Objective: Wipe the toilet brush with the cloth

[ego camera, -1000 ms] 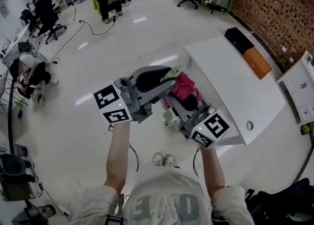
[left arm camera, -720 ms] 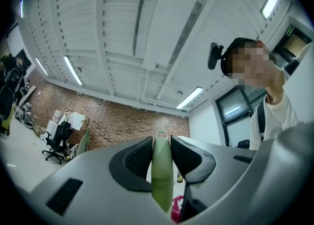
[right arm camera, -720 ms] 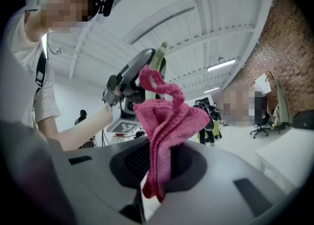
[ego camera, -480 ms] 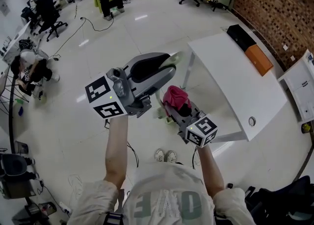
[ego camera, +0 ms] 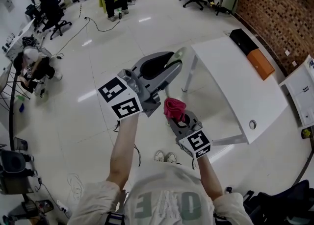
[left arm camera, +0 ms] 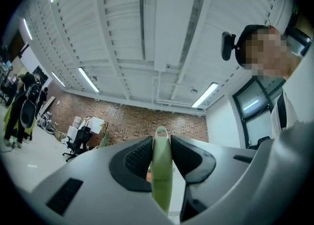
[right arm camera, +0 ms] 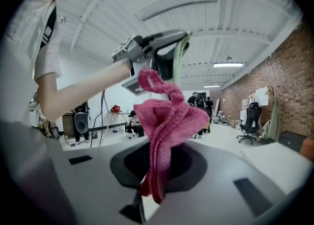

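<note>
1. Two grey hard-shelled tongs are in view, each with one cube of black-and-white square markers.
2. The nearer right tongs (ego camera: 176, 119) are clamped on one pink terry cloth (right arm camera: 169, 121). It is soft and nubby, bunched into upright folds with a twisted tip.
3. Just beyond, the left tongs (left arm camera: 161, 156) are closed on one toilet brush by its slim, smooth, pale green plastic handle (left arm camera: 161, 170), whose rounded end pokes past the ribbed black pads. The brush head is not in view. The cloth sits just beside these tongs; whether it touches the brush cannot be told.
4. To the right stands one white, smooth-topped counter (ego camera: 235, 87).
5. At its far end lie two boxes, one black (ego camera: 242, 40) and one orange (ego camera: 259, 63).
6. Farthest right is a rough brick wall (ego camera: 274, 8).
</note>
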The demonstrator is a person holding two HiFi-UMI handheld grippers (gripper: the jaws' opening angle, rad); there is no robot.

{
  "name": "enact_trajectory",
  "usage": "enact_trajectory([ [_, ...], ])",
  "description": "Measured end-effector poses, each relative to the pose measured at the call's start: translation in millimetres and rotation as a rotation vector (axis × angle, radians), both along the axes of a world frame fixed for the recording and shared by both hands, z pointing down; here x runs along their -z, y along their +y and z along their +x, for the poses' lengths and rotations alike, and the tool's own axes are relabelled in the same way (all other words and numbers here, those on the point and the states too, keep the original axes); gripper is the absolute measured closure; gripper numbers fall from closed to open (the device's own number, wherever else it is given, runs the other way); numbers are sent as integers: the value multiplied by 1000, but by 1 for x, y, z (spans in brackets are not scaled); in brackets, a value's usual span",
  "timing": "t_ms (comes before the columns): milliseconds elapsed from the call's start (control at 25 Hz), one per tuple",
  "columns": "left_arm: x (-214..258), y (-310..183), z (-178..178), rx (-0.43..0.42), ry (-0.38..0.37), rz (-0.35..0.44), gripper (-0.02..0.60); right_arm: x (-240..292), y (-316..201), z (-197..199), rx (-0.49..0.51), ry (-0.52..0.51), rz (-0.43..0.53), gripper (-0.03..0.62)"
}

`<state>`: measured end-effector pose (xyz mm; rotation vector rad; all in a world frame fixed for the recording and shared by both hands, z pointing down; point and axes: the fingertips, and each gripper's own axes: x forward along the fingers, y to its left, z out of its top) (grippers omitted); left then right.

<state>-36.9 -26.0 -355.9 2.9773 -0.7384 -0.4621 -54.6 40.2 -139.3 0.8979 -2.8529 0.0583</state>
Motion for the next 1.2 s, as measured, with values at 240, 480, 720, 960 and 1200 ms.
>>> enact_trajectory([
  [240, -4, 1, 6, -6, 17, -17, 460, -5, -12, -8, -46, 29, -6, 563],
  [480, -25, 0, 6, 17, -32, -35, 460, 43, -20, -16, -75, -97, 34, 563],
  [720, -41, -5, 13, 11, -57, -41, 460, 79, -31, -9, -117, -198, 68, 563],
  [960, -55, -7, 22, -14, -79, -38, 459, 88, -38, -3, -132, -243, 74, 563],
  [1200, -56, -24, 15, -18, -26, -41, 460, 56, -35, 15, -112, -152, 52, 563],
])
